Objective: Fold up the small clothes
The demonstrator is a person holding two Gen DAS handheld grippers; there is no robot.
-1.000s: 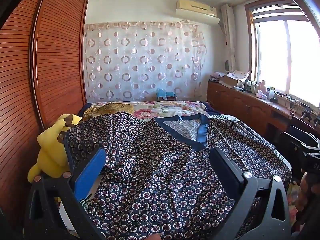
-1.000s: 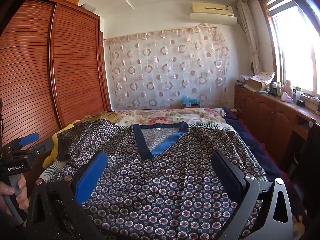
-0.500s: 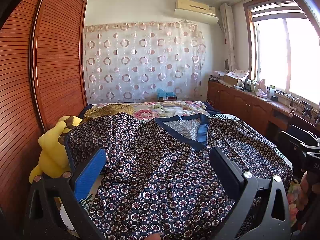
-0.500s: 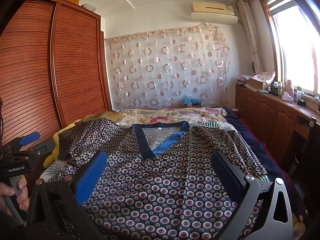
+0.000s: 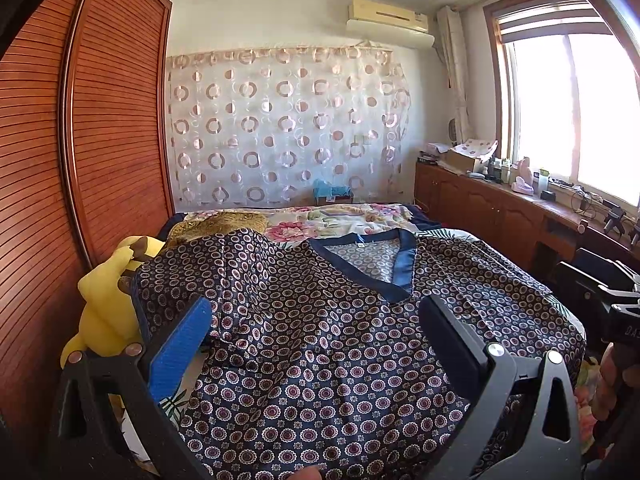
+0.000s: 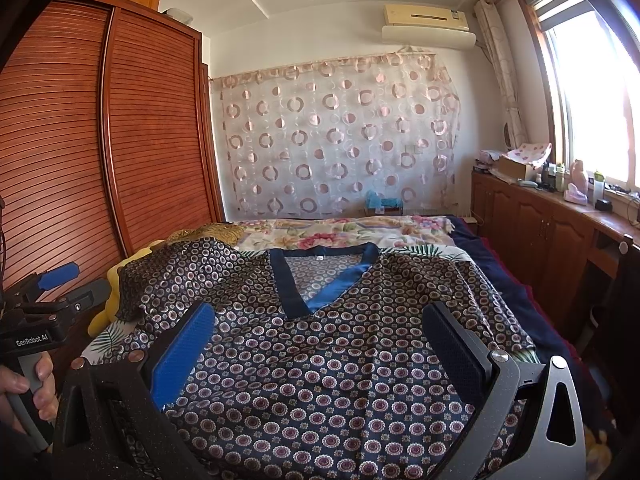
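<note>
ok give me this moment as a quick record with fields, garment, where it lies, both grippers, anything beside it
garment: patterned v-neck top, dark blue with small circles, blue neckline trim
state: spread flat, front up, not yet folded
surface: bed with floral sheet
left hand-held gripper: open, above the top, holding nothing
right hand-held gripper: open, above the top, holding nothing
left sleeve: rumpled, near a yellow plush toy
beside bed: wooden wardrobe
</note>
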